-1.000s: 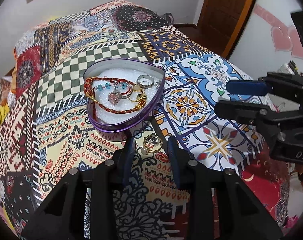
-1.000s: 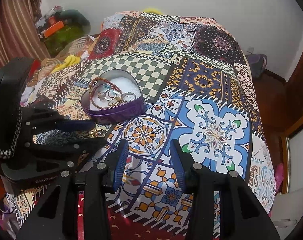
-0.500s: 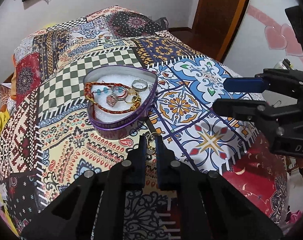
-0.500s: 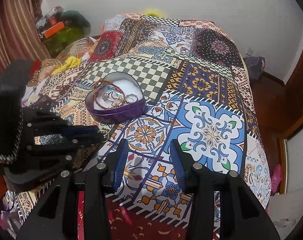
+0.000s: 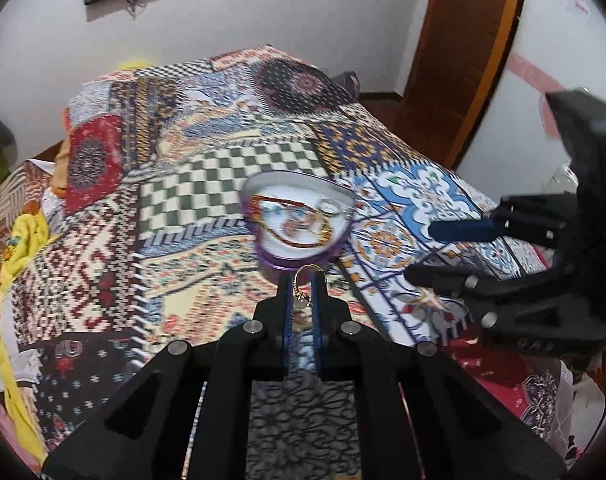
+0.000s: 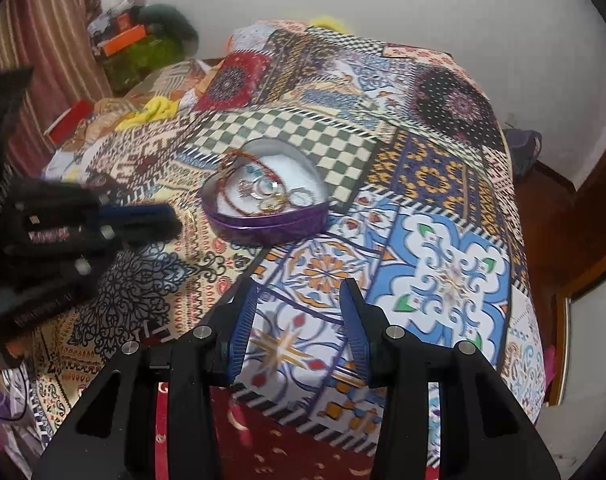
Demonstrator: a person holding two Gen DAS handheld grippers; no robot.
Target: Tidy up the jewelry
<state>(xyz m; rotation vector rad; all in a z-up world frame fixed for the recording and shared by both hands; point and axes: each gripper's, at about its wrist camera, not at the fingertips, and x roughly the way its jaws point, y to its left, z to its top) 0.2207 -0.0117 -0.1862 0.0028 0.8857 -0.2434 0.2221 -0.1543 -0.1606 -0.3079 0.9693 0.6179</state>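
Observation:
A purple heart-shaped tin (image 5: 287,262) (image 6: 271,226) lies on the patterned bedspread (image 5: 207,280). It holds a red and gold bracelet with several rings (image 5: 295,224) (image 6: 259,192) on white padding. My left gripper (image 5: 303,280) is shut on a small gold ring (image 5: 303,276), lifted off the cover just in front of the tin. In the right wrist view the left gripper (image 6: 159,220) shows blurred, left of the tin. My right gripper (image 6: 299,292) (image 5: 435,256) hangs open over the blue tiles to the tin's right, with nothing between its fingers.
The bedspread (image 6: 443,280) drops off at its near edge and right side. A wooden door (image 5: 463,60) stands at the right, and a yellow cloth (image 5: 23,240) lies at the bed's left edge. Boxes and green clutter (image 6: 143,44) sit by a striped curtain.
The left gripper's jaws closed on the gold ring that lay on the bedspread, then rose with it toward the tin. The right gripper shifted a little and stayed open.

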